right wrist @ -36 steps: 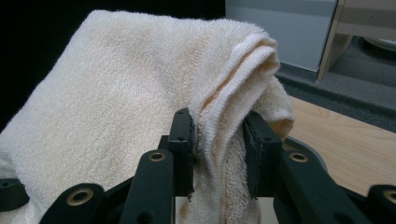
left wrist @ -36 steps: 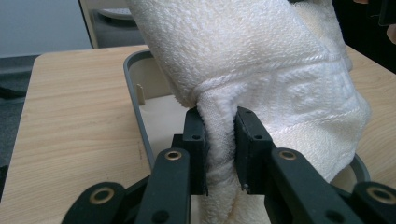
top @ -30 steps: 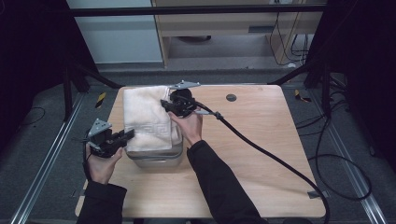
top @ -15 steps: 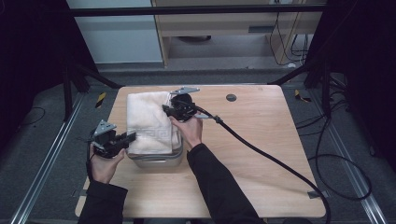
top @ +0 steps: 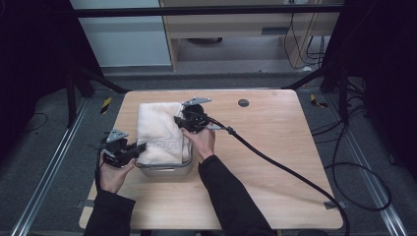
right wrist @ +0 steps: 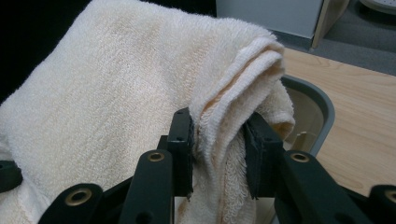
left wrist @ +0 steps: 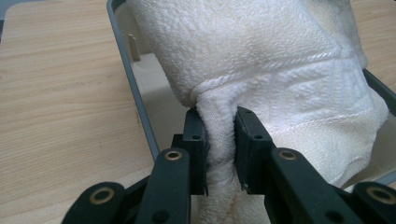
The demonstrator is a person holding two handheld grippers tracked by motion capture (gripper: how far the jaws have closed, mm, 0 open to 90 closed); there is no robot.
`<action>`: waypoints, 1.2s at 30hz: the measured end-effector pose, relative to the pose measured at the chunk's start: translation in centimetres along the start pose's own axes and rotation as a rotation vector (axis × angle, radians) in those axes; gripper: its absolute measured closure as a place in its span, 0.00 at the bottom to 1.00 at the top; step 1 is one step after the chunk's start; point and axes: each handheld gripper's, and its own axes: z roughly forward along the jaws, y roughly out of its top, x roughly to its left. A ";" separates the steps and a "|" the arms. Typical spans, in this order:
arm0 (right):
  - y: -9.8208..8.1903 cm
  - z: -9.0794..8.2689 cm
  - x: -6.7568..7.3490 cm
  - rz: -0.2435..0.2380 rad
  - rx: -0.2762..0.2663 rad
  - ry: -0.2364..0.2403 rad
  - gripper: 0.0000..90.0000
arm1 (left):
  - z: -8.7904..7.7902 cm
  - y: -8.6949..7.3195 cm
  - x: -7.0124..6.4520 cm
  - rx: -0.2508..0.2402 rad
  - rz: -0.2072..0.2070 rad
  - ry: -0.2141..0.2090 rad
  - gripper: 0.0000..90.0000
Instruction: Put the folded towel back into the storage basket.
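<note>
A cream folded towel (top: 158, 130) hangs over a grey metal tray (top: 162, 169) on the left half of the table. My left gripper (top: 138, 147) is shut on the towel's near left edge (left wrist: 219, 154), its pads pinching a thick fold above the tray's rim (left wrist: 135, 93). At the towel's far right side, my right gripper (top: 181, 121) is shut on a bunched layered edge (right wrist: 219, 140). The tray's rounded corner (right wrist: 322, 107) shows behind that fold. Between the two grippers the towel is stretched out.
The light wooden table (top: 275, 162) has open surface to the right of the tray. A thick black cable (top: 275, 164) runs from the right gripper across it to the floor. A small dark round spot (top: 243, 103) sits near the far edge.
The right gripper has sunk a little with the towel's far edge, bringing the cloth lower over the tray. The left gripper has stayed in place.
</note>
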 end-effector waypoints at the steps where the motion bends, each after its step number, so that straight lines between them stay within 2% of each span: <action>1: -0.1 0.0 0.0 0.005 0.002 -0.001 0.75 | 0.1 0.0 0.0 0.003 0.002 0.001 0.84; 5: -0.6 0.1 -0.3 0.008 0.008 -0.005 0.74 | 0.5 -0.1 -0.1 0.013 0.008 0.004 0.84; 18: -1.5 0.8 -0.1 -0.032 0.026 -0.040 0.73 | 1.9 -0.5 0.1 0.065 -0.002 0.025 0.82; 20: -1.6 0.8 0.0 -0.038 0.025 -0.046 0.73 | 2.0 -0.5 0.1 0.069 -0.001 0.038 0.81; 22: -1.7 0.9 0.0 -0.047 0.028 -0.051 0.72 | 2.0 -0.5 0.1 0.064 -0.005 0.044 0.77; 29: -1.9 1.1 -0.1 -0.079 0.036 -0.055 0.70 | 2.0 -0.5 0.1 0.063 -0.004 0.051 0.75; 31: -2.0 1.3 -0.2 -0.086 0.043 -0.055 0.69 | 2.0 -0.5 0.1 0.057 -0.004 0.051 0.71; 32: -2.0 1.3 -0.2 -0.089 0.046 -0.055 0.68 | 1.8 -0.4 0.1 0.033 -0.008 0.060 0.70; 33: -2.0 1.3 -0.2 -0.089 0.046 -0.055 0.68 | 1.8 -0.4 0.1 0.033 -0.008 0.060 0.70; 36: -2.1 1.5 -0.2 -0.104 0.050 -0.051 0.67 | 1.2 -0.2 0.2 -0.008 -0.013 0.062 0.69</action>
